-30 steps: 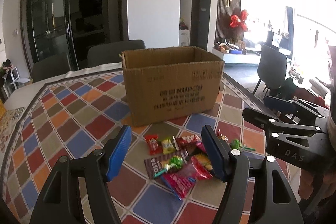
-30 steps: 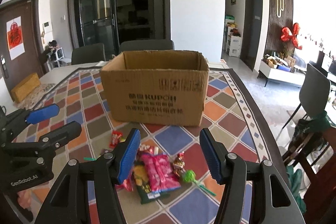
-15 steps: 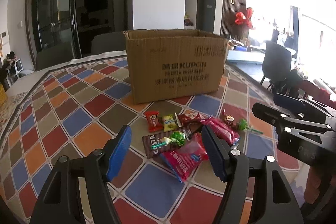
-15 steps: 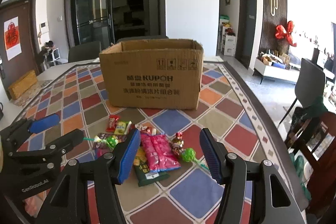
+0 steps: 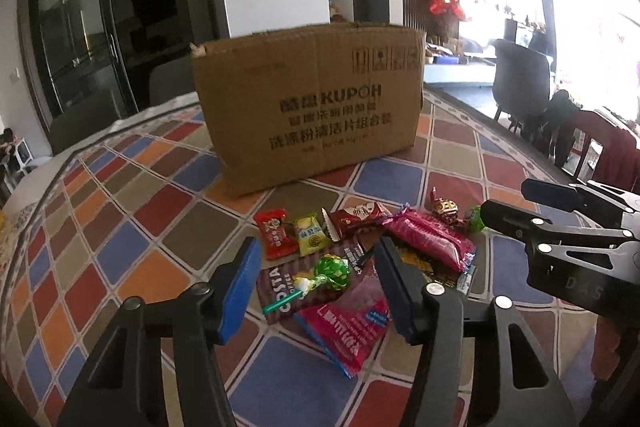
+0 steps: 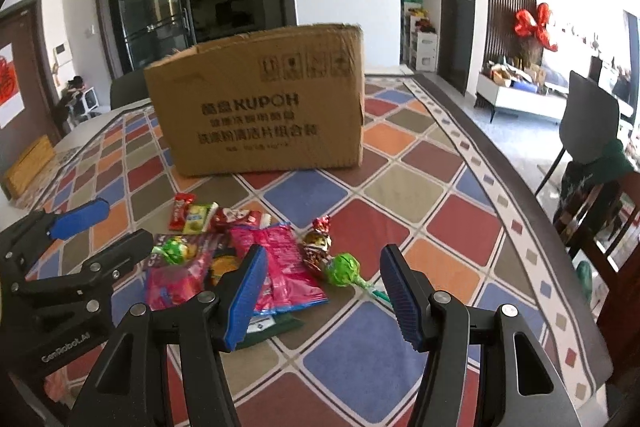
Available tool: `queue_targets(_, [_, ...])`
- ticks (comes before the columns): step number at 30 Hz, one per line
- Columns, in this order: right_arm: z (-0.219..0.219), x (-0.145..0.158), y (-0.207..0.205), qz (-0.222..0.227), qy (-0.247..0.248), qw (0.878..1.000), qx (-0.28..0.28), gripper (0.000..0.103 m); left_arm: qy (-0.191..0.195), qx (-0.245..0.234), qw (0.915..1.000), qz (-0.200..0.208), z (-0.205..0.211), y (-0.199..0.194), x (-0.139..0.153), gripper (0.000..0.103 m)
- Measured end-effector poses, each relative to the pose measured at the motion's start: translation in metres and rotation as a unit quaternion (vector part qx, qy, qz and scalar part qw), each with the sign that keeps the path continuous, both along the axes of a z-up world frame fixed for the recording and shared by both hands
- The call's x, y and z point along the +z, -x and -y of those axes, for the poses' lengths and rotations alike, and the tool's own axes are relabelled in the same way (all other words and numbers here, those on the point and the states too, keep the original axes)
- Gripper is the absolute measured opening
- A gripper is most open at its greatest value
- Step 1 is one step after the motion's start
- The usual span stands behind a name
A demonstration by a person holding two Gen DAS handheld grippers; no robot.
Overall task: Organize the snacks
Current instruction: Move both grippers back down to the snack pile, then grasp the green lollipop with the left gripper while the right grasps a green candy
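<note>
the snacks [image 5: 360,267] lie heaped just near of the cardboard box [image 5: 308,107]. the left gripper [image 5: 316,283], jaws closing and empty, frames the green lollipop [image 5: 332,271]: pinch only that. the right gripper [image 6: 322,289] stands half-wide, holding nothing.

Brown cardboard box [image 5: 308,107] on the checked multicoloured table [image 5: 120,227], heap of wrapped snacks [image 5: 352,259] just before it, dark chairs [image 5: 172,83] behind.

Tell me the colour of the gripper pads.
Blue, ribbed pads on black arms; clearest in the right wrist view.
</note>
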State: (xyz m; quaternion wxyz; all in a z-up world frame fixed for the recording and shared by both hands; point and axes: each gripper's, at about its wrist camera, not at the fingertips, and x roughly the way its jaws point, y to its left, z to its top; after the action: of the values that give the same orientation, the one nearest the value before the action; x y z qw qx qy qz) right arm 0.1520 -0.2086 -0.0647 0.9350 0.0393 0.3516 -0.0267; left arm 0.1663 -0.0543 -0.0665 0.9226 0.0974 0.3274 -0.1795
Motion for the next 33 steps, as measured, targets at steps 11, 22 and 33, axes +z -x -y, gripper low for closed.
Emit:
queue_targets(11, [0.01,-0.02,-0.016,-0.028,-0.011,0.999,-0.014,0.055,-0.001,-0.006,0.9994,-0.034,0.006,-0.017,-0.019,0.048])
queue_targets(22, [0.009,-0.031,-0.028,-0.049,-0.013,0.999,-0.011,0.044,0.002,-0.002,0.9981,-0.062,0.005,-0.028,-0.032,0.042])
queue_targets(33, [0.011,-0.04,-0.032,-0.065,-0.013,0.998,-0.013,0.027,0.015,0.001,0.9964,-0.084,0.003,-0.031,-0.038,0.026])
